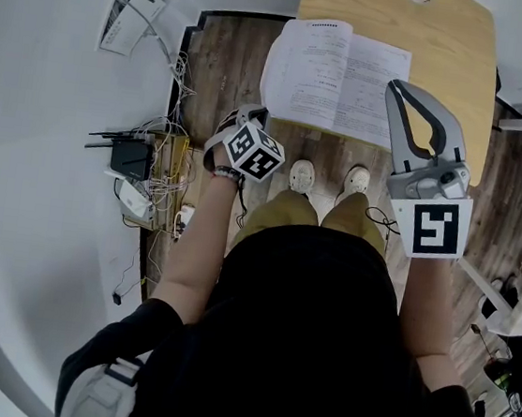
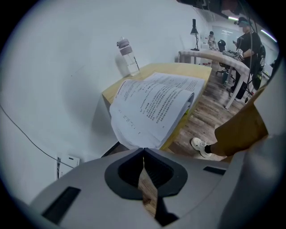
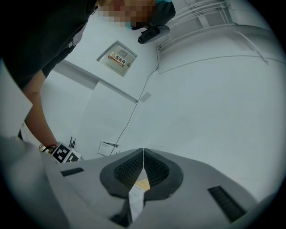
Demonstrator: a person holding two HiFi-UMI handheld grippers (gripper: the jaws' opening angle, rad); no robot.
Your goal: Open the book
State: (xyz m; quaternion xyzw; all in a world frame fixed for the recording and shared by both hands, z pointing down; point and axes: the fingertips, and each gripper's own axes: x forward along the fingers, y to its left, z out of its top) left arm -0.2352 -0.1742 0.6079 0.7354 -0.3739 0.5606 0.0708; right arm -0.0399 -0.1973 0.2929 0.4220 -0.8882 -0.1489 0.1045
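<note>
Already open: the book, flat and face up at the near left corner of the wooden surface, two printed pages showing. Long axis of the spread along the near edge, left to right; spine across it, from the near edge toward the far one, slightly slanted. Heads of the pages toward the far edge, feet toward the near edge and the person's shoes. Left-hand page out past the left edge of the surface and drooping there, as seen in the left gripper view; right-hand page on the wood. Near the far edge, a clear bottle, upright, well apart from the book. Left tool off the near left corner, over the plank floor, tilted down and aimed toward the overhanging page, jaws pressed together with nothing pinched, only floor visible through the slit behind the tips. Right tool held about level at the near edge, jaws likewise pressed together and empty, tip in the head view over the outer margin of the right-hand page; touching or not, impossible to tell. On the floor by the left wall, a black router amid loose cables.
</note>
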